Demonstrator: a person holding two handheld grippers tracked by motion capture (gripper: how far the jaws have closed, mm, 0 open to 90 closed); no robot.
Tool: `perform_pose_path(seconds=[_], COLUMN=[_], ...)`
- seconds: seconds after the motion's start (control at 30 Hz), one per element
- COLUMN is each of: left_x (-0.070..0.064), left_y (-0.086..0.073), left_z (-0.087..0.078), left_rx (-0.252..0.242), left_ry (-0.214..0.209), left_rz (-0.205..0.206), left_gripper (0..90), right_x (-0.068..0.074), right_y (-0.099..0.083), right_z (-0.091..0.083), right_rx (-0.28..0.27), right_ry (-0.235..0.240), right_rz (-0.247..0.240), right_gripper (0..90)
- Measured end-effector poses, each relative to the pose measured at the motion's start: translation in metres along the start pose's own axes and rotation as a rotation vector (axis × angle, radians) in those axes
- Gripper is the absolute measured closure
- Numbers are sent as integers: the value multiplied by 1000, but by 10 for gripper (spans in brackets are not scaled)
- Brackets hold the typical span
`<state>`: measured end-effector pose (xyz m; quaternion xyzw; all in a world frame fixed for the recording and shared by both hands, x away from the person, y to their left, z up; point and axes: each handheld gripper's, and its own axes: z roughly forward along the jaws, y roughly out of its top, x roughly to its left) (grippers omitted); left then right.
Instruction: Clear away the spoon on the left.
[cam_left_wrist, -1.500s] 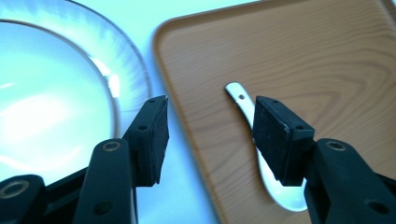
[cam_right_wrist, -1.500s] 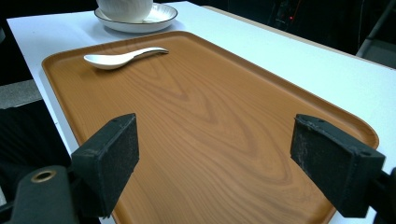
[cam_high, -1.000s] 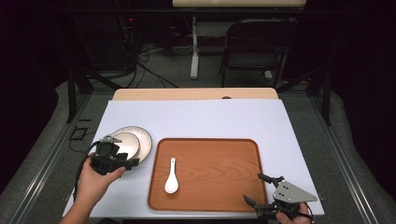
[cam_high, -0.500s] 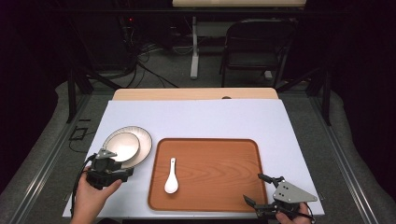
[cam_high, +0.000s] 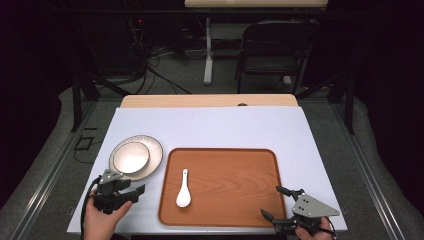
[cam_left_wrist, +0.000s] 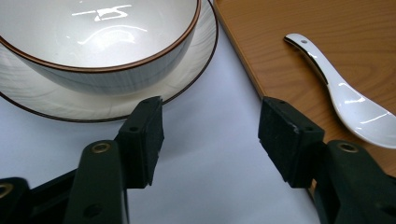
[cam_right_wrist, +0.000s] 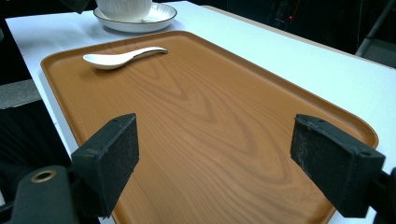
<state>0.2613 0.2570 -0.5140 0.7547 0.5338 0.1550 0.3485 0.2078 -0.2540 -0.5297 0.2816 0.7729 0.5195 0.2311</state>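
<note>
A white bowl (cam_high: 130, 157) with a brown rim sits on a white plate (cam_high: 153, 149) at the table's left. On the wooden tray (cam_high: 235, 170) beside them lies a white ceramic spoon (cam_high: 183, 191), near the tray's left side. My left gripper (cam_high: 134, 186) is open just short of the plate, with nothing between its jaws. In the left gripper view the bowl (cam_left_wrist: 98, 42) and plate (cam_left_wrist: 56, 100) lie ahead of the open left gripper (cam_left_wrist: 210, 126), and the spoon (cam_left_wrist: 350, 100) is to the right. My right gripper (cam_high: 271, 201) stands open over the tray's near right corner; in its view the right gripper (cam_right_wrist: 229, 154) holds nothing.
The white table top (cam_high: 215, 125) stretches beyond the tray, with a wooden strip along its far edge. A chair (cam_high: 272, 50) and cables stand on the floor behind the table. The tray's raised rim (cam_right_wrist: 56, 88) faces the person.
My left gripper has drawn back from the plate toward the table's near edge. The bowl, the spoon and my right gripper have stayed in place.
</note>
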Motion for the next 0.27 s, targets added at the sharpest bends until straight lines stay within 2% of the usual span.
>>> perform_pose_path(seconds=[0.27], left_x=[-3], left_y=[-6], left_z=[3], left_rx=[-14], left_ry=[6], left_rz=[10], left_gripper=[340], right_x=[0], right_y=[0], right_z=[0], right_rx=[1], right_ry=[-1], right_rz=[-1], right_gripper=[149])
